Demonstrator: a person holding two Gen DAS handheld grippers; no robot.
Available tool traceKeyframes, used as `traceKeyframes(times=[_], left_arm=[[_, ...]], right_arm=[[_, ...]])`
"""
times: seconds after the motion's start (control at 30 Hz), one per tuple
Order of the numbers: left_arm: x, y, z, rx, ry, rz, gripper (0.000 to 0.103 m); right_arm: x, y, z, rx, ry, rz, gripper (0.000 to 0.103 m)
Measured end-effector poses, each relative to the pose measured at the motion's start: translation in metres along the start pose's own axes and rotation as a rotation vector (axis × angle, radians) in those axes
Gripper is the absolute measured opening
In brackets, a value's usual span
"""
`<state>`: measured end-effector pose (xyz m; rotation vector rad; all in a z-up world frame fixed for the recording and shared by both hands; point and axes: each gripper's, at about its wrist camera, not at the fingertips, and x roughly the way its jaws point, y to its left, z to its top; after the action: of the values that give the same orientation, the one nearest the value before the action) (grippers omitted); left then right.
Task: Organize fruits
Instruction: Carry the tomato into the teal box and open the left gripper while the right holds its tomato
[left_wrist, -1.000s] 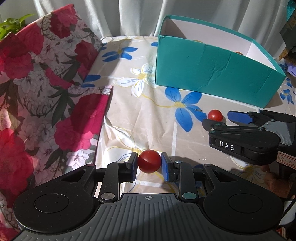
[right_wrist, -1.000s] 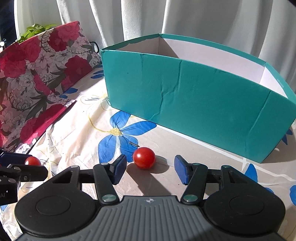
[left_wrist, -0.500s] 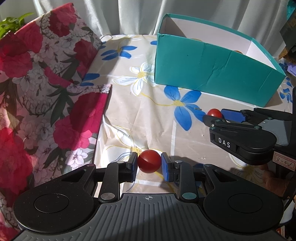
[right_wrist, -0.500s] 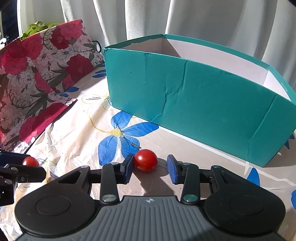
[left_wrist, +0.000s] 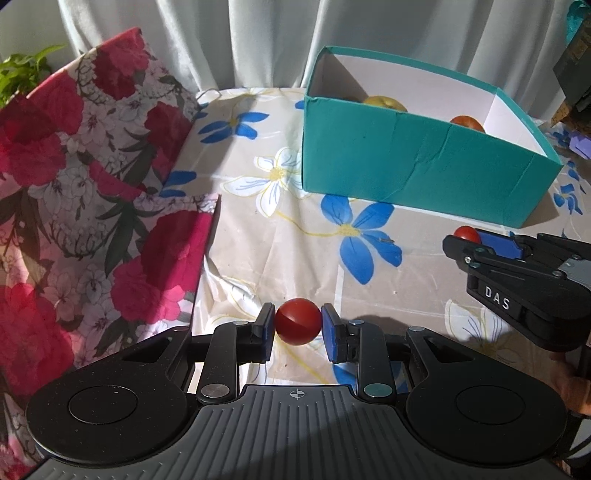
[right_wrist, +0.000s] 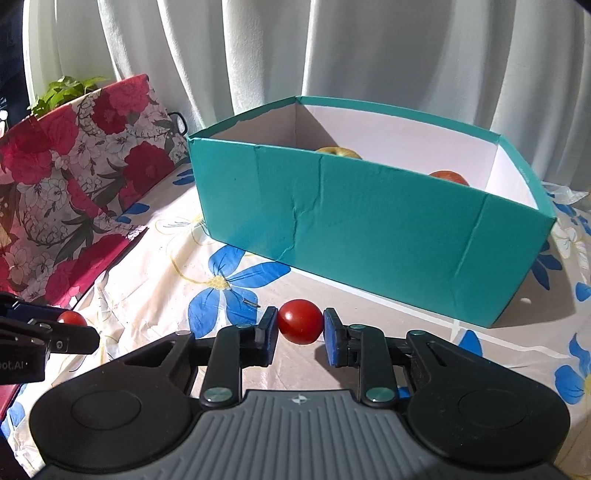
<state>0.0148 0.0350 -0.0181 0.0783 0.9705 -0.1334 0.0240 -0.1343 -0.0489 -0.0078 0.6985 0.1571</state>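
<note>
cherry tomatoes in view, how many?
2. One cherry tomato is clamped in the left tongs, the other in the right tongs. The teal box may hide more.

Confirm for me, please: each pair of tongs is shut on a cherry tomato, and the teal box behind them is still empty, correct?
Not quite. The teal box is not empty: the right wrist view shows a yellow-green apple and a reddish fruit inside. The left tongs and right tongs are each shut on a cherry tomato.

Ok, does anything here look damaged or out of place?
Yes: the teal box has a creased, cracked front wall, running down left of its middle. Otherwise nothing stands out.
</note>
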Motion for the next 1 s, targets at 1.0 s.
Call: traceKeyframes(times=[1.0], left_arm=[[0.025,-0.080,0.153,0.098,-0.188,-0.059,0.030]], right_arm=[[-0.115,-0.062,-0.027,0.185,-0.157,-0.279,0.025]])
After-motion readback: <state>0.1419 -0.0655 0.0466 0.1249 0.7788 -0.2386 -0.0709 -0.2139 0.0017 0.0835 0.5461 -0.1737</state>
